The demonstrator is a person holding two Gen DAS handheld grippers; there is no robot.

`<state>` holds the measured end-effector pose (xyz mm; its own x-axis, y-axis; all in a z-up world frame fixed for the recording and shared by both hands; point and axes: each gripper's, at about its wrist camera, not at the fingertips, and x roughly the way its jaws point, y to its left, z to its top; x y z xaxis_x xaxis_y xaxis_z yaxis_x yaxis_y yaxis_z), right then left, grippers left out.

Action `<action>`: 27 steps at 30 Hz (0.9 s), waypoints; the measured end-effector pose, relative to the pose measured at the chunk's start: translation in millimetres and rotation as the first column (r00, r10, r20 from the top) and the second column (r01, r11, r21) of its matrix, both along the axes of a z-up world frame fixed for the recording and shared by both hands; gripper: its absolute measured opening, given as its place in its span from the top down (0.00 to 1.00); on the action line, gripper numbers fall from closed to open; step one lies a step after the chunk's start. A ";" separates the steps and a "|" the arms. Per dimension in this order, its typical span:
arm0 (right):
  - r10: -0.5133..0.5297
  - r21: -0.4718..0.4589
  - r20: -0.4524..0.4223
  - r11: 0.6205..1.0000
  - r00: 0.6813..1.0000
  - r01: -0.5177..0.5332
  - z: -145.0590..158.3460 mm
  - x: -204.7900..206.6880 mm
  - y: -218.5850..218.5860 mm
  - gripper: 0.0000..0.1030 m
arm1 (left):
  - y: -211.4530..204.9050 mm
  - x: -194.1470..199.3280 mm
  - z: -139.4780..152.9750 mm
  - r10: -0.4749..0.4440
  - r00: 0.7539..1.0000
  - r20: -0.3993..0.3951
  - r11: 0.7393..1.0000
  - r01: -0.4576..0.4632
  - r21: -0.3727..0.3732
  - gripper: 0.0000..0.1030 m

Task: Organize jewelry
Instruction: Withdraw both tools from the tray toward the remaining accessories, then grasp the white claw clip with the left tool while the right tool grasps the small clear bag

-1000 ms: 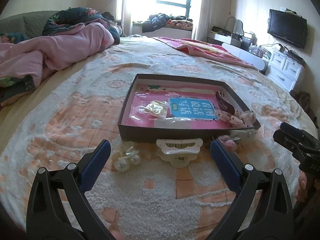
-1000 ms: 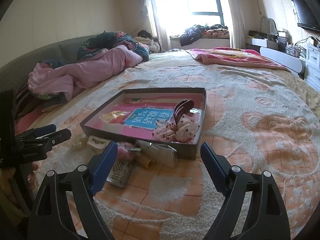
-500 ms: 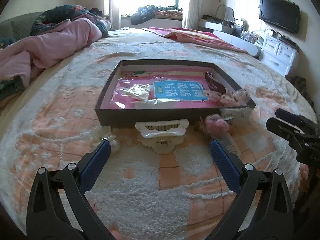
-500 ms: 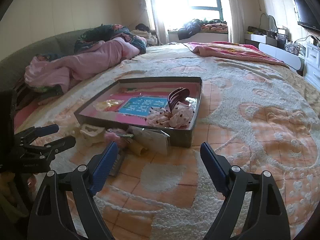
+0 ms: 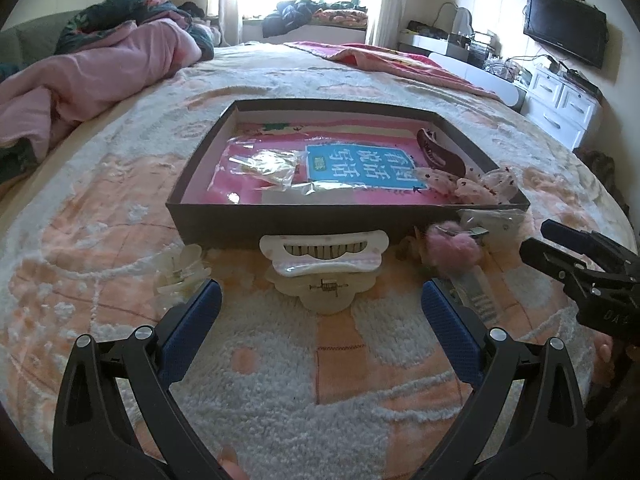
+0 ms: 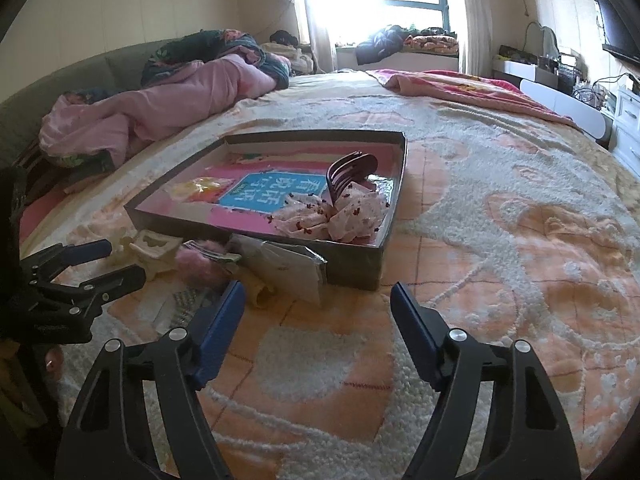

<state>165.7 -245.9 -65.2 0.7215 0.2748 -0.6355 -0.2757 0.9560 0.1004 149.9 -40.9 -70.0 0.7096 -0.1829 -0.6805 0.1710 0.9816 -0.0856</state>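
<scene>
A shallow dark box [image 5: 320, 226] [image 6: 352, 266] lies on the bed. It holds a pink and blue booklet [image 5: 360, 166], a clear packet [image 5: 264, 166], a dark hair claw [image 6: 352, 172] and a floral scrunchie [image 6: 340, 216]. In front of the box lie a white hair claw [image 5: 324, 264] [image 6: 152, 248], a clear flower clip [image 5: 180, 268], a pink fluffy clip [image 5: 452, 248] [image 6: 200, 260] and a silver comb clip [image 5: 476, 294]. My left gripper [image 5: 320, 300] is open just short of the white claw. The jaws of my right gripper [image 6: 318, 300] are closing, with nothing between them.
A plastic packet [image 6: 288, 264] leans on the box's near corner. A tufted peach and white blanket [image 6: 500, 240] covers the bed. A pink duvet [image 5: 100, 68] is heaped at the far left. White drawers [image 5: 560, 100] and a TV [image 5: 564, 24] stand at the right.
Both grippers have sunk and drawn closer to the clips in front of the box. The right gripper's jaws have narrowed; the left jaws keep their width.
</scene>
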 end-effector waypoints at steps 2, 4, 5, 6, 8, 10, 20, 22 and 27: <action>0.010 -0.005 -0.005 1.000 1.000 -0.010 -1.3 4.2 2.8 0.31 | 0.5 3.1 -1.3 0.001 1.000 -0.009 1.000 -0.001 -0.009 0.11; 0.020 -0.007 -0.010 1.000 1.000 -0.020 -2.0 7.2 5.6 0.32 | 0.6 5.8 -2.4 0.004 1.000 -0.017 1.000 -0.004 -0.016 0.11; 0.024 -0.005 -0.014 1.000 1.000 -0.024 -2.3 8.8 6.9 0.34 | 0.8 7.9 -3.1 0.005 1.000 -0.025 1.000 -0.006 -0.024 0.11; 0.029 -0.002 -0.019 1.000 0.999 -0.029 -2.7 10.3 7.9 0.35 | 1.1 9.4 -3.8 0.008 1.000 -0.029 1.000 -0.008 -0.029 0.11; 0.035 0.005 -0.031 0.999 0.999 -0.035 -4.2 13.5 9.4 0.38 | 1.9 12.8 -4.8 0.015 0.999 -0.043 0.999 -0.017 -0.045 0.11; 0.039 0.019 -0.045 0.999 0.998 -0.038 -5.6 16.7 9.4 0.42 | 3.0 15.9 -5.7 0.025 0.998 -0.055 0.998 -0.028 -0.062 0.11; 0.075 0.074 -0.072 0.995 0.995 -0.070 -8.1 19.4 8.8 0.75 | 6.1 29.2 -7.3 0.034 0.996 -0.079 0.995 -0.042 -0.093 0.11; 0.096 0.068 -0.060 0.993 0.994 -0.092 -6.2 15.8 12.1 0.82 | 4.0 29.2 -8.1 0.030 0.996 -0.083 0.996 -0.037 -0.083 0.12; 0.142 0.032 -0.038 0.990 0.989 -0.141 -2.9 3.9 23.1 0.88 | -0.5 28.6 -7.6 0.015 0.997 -0.079 0.998 -0.020 -0.061 0.25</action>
<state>169.6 -222.8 -68.1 0.6483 0.3912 -0.6532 -0.4030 0.9042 0.1415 178.4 -41.4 -77.6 0.6576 -0.2141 -0.7224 0.1442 0.9768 -0.1582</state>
